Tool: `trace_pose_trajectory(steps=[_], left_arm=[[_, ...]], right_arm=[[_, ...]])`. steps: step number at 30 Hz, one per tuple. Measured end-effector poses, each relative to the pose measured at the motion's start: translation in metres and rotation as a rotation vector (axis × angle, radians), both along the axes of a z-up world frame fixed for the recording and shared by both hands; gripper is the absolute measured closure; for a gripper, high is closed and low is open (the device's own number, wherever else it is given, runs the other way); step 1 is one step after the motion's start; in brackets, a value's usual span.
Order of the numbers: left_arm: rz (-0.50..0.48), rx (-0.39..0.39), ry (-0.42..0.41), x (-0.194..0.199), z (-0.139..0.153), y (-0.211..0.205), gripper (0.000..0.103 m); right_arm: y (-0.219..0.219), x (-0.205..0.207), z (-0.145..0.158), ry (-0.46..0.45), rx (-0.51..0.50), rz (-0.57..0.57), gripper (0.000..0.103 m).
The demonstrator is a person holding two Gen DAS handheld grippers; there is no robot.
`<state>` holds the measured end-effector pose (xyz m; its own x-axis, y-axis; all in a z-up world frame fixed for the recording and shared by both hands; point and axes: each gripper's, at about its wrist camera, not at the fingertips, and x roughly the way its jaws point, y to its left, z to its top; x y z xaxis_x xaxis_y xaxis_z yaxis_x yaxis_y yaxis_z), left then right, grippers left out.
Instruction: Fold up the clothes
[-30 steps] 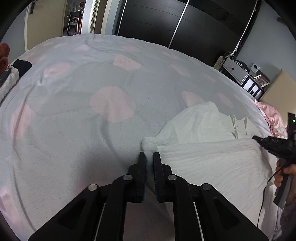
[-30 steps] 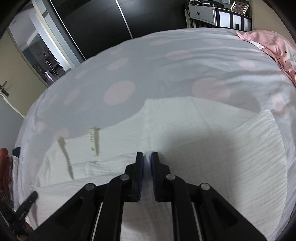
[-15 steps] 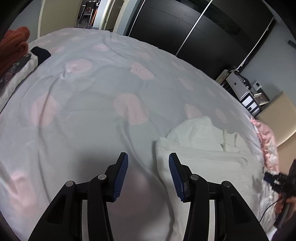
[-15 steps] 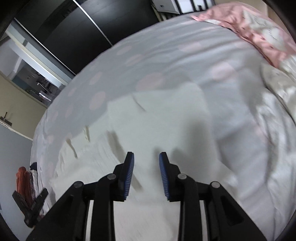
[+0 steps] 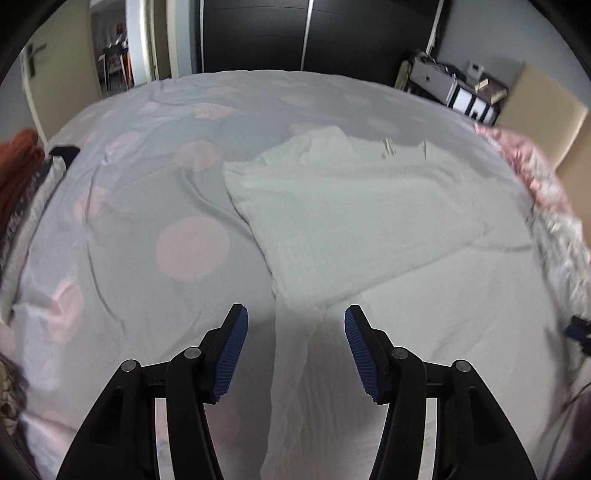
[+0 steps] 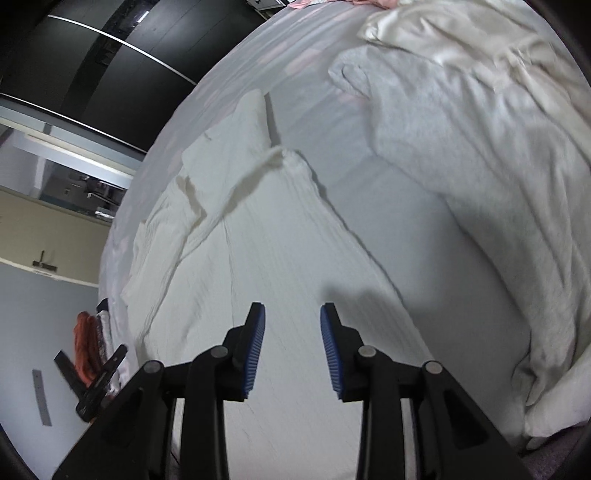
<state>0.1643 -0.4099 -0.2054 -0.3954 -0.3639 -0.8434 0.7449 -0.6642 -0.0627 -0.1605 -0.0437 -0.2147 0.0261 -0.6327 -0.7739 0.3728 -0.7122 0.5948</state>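
Bedroom scene: white garment spread on a spotted bed

Bedding fills both views: a pale grey duvet cover with large pink dots, creased in long lines, covers the bed. On it lies the white garment, partly folded, with a doubled panel on top and a flatter layer running toward the camera. The left gripper hangs above the garment's near edge, fingers spread wide and holding nothing. The right gripper sits over the same ribbed white cloth, fingers also apart and empty.

Beyond the bed stand dark wardrobe doors with pale vertical strips, an open doorway at left, and a cluttered shelf unit at right. A rumpled light blanket lies beside the garment, orange clothing at the bed's left edge. No writing is legible.
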Motion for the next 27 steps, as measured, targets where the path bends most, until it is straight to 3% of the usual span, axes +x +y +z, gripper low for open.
trace_pose_trajectory(steps=[5, 6, 7, 9, 10, 11, 16, 21, 24, 27], left_arm=[[0.027, -0.051, -0.066, -0.006, -0.019, 0.003, 0.048], [0.044, -0.051, -0.065, -0.004, -0.021, 0.000, 0.053], [0.060, -0.049, -0.061, -0.001, -0.022, -0.002, 0.067], [0.088, -0.030, -0.040, 0.005, -0.023, -0.008, 0.076], [0.099, -0.020, -0.021, 0.009, -0.022, -0.010, 0.089], [0.114, -0.015, -0.009, 0.013, -0.021, -0.012, 0.092], [0.119, -0.038, 0.018, 0.025, -0.008, -0.018, 0.094], [0.125, -0.016, -0.099, 0.026, -0.038, -0.024, 0.094], [0.133, -0.022, -0.105, 0.024, -0.041, -0.023, 0.093], [0.132, -0.011, -0.086, 0.028, -0.040, -0.021, 0.085]], right_arm=[[0.017, 0.013, -0.018, 0.006, -0.083, -0.018, 0.070], [0.016, 0.012, -0.021, -0.003, -0.085, -0.024, 0.070], [0.015, 0.012, -0.023, -0.009, -0.091, -0.022, 0.070], [0.013, 0.013, -0.024, -0.001, -0.089, -0.014, 0.070], [0.011, 0.014, -0.025, 0.003, -0.084, -0.009, 0.070], [0.009, 0.015, -0.026, 0.006, -0.078, -0.004, 0.070], [0.007, 0.016, -0.030, 0.006, -0.072, -0.002, 0.069], [0.010, 0.014, -0.033, -0.005, -0.078, -0.023, 0.069], [0.011, 0.012, -0.034, -0.011, -0.079, -0.035, 0.069], [0.014, 0.011, -0.035, -0.017, -0.077, -0.043, 0.069]])
